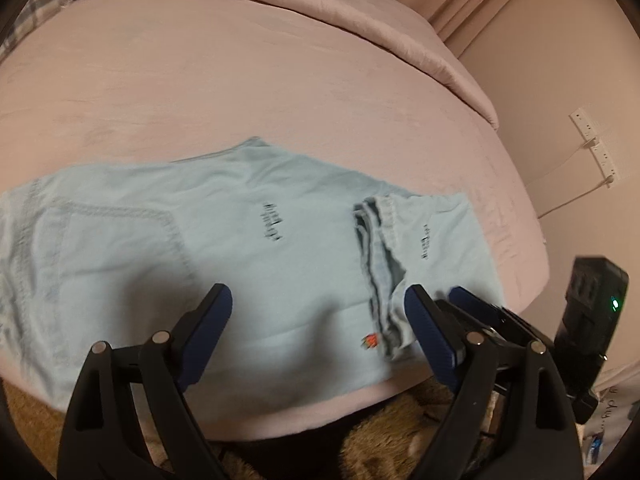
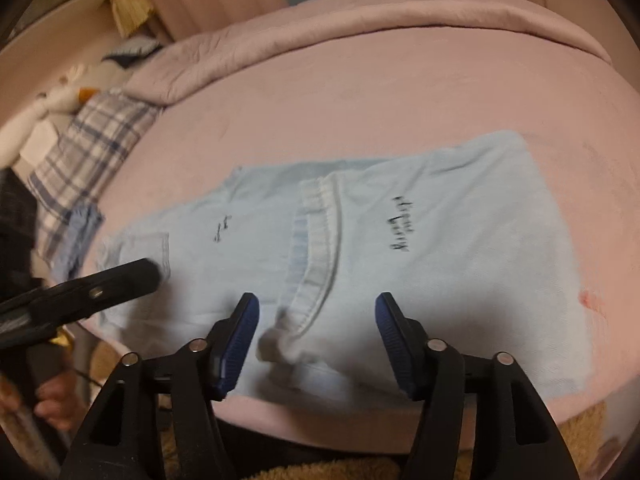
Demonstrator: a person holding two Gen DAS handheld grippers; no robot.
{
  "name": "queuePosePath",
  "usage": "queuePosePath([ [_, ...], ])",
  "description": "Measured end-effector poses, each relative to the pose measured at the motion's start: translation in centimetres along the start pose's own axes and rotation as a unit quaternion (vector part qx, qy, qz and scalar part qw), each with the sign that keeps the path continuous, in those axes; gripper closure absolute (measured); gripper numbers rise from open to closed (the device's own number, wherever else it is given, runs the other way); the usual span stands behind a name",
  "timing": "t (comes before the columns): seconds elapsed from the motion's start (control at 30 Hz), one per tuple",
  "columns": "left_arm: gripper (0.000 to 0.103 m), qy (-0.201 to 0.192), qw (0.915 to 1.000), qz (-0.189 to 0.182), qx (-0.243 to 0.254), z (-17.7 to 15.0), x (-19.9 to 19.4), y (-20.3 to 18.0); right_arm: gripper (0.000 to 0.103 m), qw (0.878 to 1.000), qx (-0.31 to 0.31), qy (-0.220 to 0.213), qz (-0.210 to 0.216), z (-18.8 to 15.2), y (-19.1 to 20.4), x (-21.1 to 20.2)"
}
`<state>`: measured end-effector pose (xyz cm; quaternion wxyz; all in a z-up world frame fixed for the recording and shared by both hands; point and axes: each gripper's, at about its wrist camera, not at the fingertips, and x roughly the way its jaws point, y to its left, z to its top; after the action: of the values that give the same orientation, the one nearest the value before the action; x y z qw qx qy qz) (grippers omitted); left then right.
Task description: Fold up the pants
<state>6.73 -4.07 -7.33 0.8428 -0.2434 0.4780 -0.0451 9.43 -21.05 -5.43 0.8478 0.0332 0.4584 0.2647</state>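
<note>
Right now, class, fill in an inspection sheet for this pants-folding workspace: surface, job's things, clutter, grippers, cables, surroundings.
Surface: pink bed, sheet smooth.
Job's things: light blue pants lying flat near the front edge, leg ends folded over onto them.
Clutter: plaid pillow, plush toy beyond it.
Grippers: left gripper open over the pants; right gripper open, hems between its jaws, pads not pressing.
Cables: white power strip on the wall, cord trailing down.
Surroundings: pink duvet bunched at the far side, brown rug below.
</note>
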Motion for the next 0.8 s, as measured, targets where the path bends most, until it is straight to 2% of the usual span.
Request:
queuePosePath([
  [0.2, 0.018, 0.043, 0.9979, -0.048, 0.010, 1.0, 4.3, -2.4, 0.037, 0.996, 0.059, -0.046, -0.055, -0.9, -4.2, -3.2],
  [0.27, 0.029, 0.062, 0.9964, -0.056, 0.012, 1.1, 6.2, -3.2, 0.037, 0.993, 0.088, -0.056, -0.062, -1.4, -5.9, -3.8],
  [0.33, 0.034, 0.081, 0.9947, -0.063, 0.009, 1.0, 7.9, -3.7, 0.037, 0.989, 0.113, -0.064, -0.065, -1.9, -7.4, -4.5],
  [0.4, 0.037, 0.082, 0.9950, -0.057, 0.012, 1.1, 8.8, -4.2, 0.037, 0.987, 0.121, -0.070, -0.076, -2.4, -8.0, -4.9],
  [0.47, 0.049, 0.077, 0.9951, -0.060, 0.016, 1.2, 9.1, -4.5, 0.037, 0.985, 0.125, -0.073, -0.089, -2.6, -8.2, -5.1],
  [0.53, 0.055, 0.092, 0.9923, -0.083, 0.001, 1.2, 9.6, -4.6, 0.037, 0.983, 0.133, -0.072, -0.101, -2.9, -8.7, -5.2],
  [0.6, 0.060, 0.097, 0.9911, -0.090, -0.002, 1.2, 10.1, -4.6, 0.037, 0.983, 0.140, -0.072, -0.099, -3.0, -9.0, -5.2],
  [0.67, 0.082, 0.097, 0.9916, -0.085, 0.002, 1.1, 10.3, -4.7, 0.037, 0.982, 0.149, -0.070, -0.097, -3.1, -9.8, -5.3],
  [0.73, 0.093, 0.110, 0.9882, -0.106, -0.011, 0.8, 10.7, -4.5, 0.037, 0.980, 0.154, -0.068, -0.101, -3.1, -10.0, -5.2],
  [0.8, 0.095, 0.109, 0.9884, -0.105, -0.015, 0.4, 10.5, -4.5, 0.037, 0.980, 0.157, -0.067, -0.100, -3.3, -10.2, -5.3],
])
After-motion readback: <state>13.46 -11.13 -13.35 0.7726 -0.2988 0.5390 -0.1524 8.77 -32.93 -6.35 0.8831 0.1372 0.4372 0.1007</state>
